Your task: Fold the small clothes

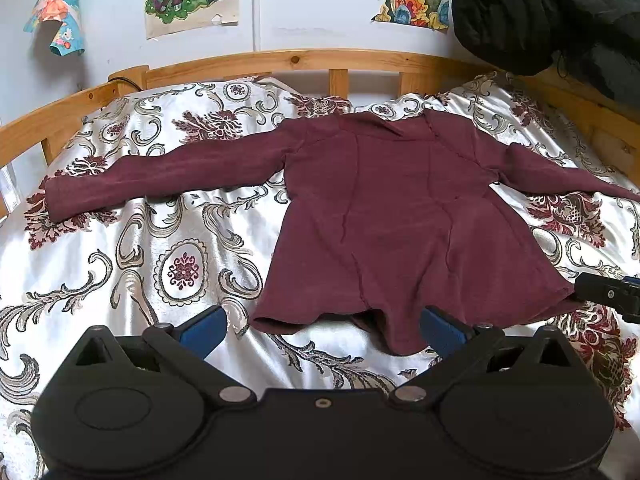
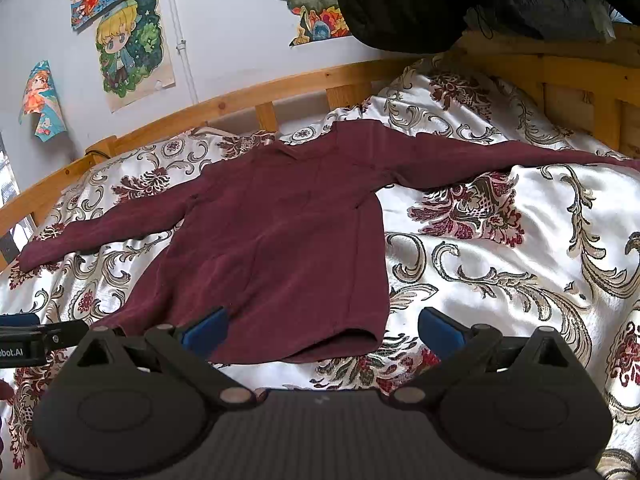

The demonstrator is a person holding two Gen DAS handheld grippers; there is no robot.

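Hovering at the near hem, both grippers sit low over the bed, nothing grasped yet.

Maroon top (image 1: 384, 216) lies flat on the patterned bedspread (image 1: 120, 264), collar toward the wooden bed rail (image 1: 280, 60), hem toward the person, 2 sleeves spread straight out to either side. Looks deliberate: flat and symmetric gives clean fold lines, and sleeves out means each can be flipped inward on its own.

Left gripper (image 1: 320, 326): jaws spread wide, released, blue pads either side of the hem's left half. One pad lies on bare bedspread, the other overlaps the drooping hem edge in view; contact unclear.

Right gripper (image 2: 322, 330): also spread wide and empty, straddling the hem's right corner (image 2: 370, 338). Its left pad overlaps cloth in view, its right pad is over bedspread. From the left camera its tip shows just beside the right hem corner.

My read: 1 gripper per hem corner, likely set up to pinch both and carry the hem toward the collar. Fold not started.

Risk: satin-looking bedspread may get pinched along with the top. Hem is rumpled mid-span, so it may not lift evenly.

Black padded jacket (image 1: 552, 12) hangs at the far right, clear of the work.
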